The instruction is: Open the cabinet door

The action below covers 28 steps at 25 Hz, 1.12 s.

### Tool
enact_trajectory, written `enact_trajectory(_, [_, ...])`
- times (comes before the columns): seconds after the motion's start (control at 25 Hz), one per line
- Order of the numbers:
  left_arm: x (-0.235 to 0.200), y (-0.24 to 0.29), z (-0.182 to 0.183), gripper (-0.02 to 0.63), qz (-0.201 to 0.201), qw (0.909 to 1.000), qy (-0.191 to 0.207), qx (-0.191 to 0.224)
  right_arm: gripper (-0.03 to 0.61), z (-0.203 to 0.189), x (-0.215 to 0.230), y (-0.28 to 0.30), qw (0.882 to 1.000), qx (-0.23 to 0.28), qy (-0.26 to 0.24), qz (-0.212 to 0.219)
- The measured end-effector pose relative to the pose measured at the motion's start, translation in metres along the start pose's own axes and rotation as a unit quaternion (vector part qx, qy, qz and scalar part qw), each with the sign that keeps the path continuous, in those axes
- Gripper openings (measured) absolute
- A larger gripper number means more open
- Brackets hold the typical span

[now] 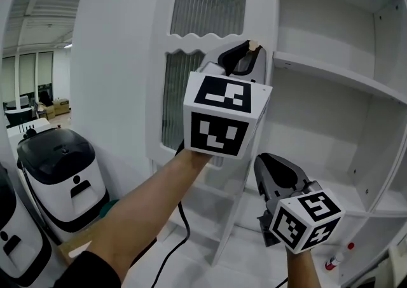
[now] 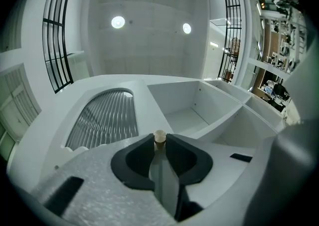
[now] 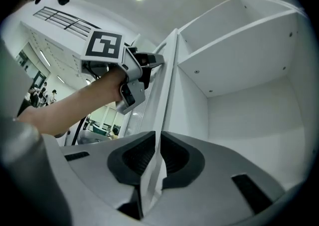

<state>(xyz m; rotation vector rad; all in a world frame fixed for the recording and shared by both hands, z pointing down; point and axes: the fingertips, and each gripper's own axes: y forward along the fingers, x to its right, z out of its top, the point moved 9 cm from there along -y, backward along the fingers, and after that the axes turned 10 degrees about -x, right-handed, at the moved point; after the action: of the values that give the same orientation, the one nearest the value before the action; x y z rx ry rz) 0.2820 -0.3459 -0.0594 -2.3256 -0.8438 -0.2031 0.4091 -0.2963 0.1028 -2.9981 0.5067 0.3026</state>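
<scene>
– right gripper (image 1: 267, 164) sat nearest, low down, jaws pressed together on nothing. why so idle?
– a one-handed job, i'd say. left gripper (image 1: 245, 50) was clenched on the small knob (image 2: 159, 137), high on the near edge of the cabinet door (image 1: 191, 58), the only purchase on it.
– and where was the door?
– just left of the bare shelves (image 1: 331, 74), swung out from them, so the cabinet stood open.
– its lie?
– upright, long axis vertical. the knob edge pointed near, toward us, as far as i could judge, with the ribbed panels (image 1: 206, 0) facing left.
</scene>
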Motion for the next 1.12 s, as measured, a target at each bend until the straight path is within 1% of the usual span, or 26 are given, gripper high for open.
enact_trajectory(0.08, [0.0,-0.003,0.001,0.075,0.002,1.0,-0.005,0.002,0.025,-0.009,-0.001,-0.001,1.0,-0.008,0.012,0.016])
enact_trajectory(0.2, [-0.001,-0.007,0.001,0.075,0.003,1.0,-0.009,0.002,0.025,-0.021,-0.007,-0.001,1.0,-0.018,0.013,0.023])
enact_trajectory(0.44, [-0.002,-0.013,0.005,0.075,0.005,0.9998,-0.018,-0.002,0.028,-0.043,-0.013,-0.002,0.998,-0.032,0.032,0.048])
enact_trajectory(0.48, [-0.002,-0.014,0.006,0.075,0.006,0.9998,-0.018,-0.003,0.034,-0.046,-0.015,-0.001,0.997,-0.036,0.033,0.057])
enact_trajectory(0.56, [-0.002,-0.015,0.008,0.075,0.005,0.9998,-0.016,-0.006,0.112,-0.051,-0.02,0.001,0.996,-0.043,0.037,0.076])
enact_trajectory(0.6, [-0.003,-0.016,0.008,0.075,0.005,0.9998,-0.016,-0.007,0.12,-0.053,-0.022,0.002,0.995,-0.046,0.038,0.08])
enact_trajectory(0.76, [-0.004,-0.021,0.01,0.076,0.0,0.9997,-0.021,-0.012,0.12,-0.063,-0.027,0.008,0.993,-0.06,0.046,0.085])
enact_trajectory(1.0, [-0.006,-0.021,0.013,0.077,-0.003,0.9994,-0.023,-0.024,0.119,-0.073,-0.028,0.016,0.989,-0.071,0.076,0.108])
enact_trajectory(1.12, [-0.008,-0.021,0.015,0.077,-0.012,0.9989,-0.03,-0.034,0.087,-0.075,-0.028,0.015,0.989,-0.068,0.078,0.103])
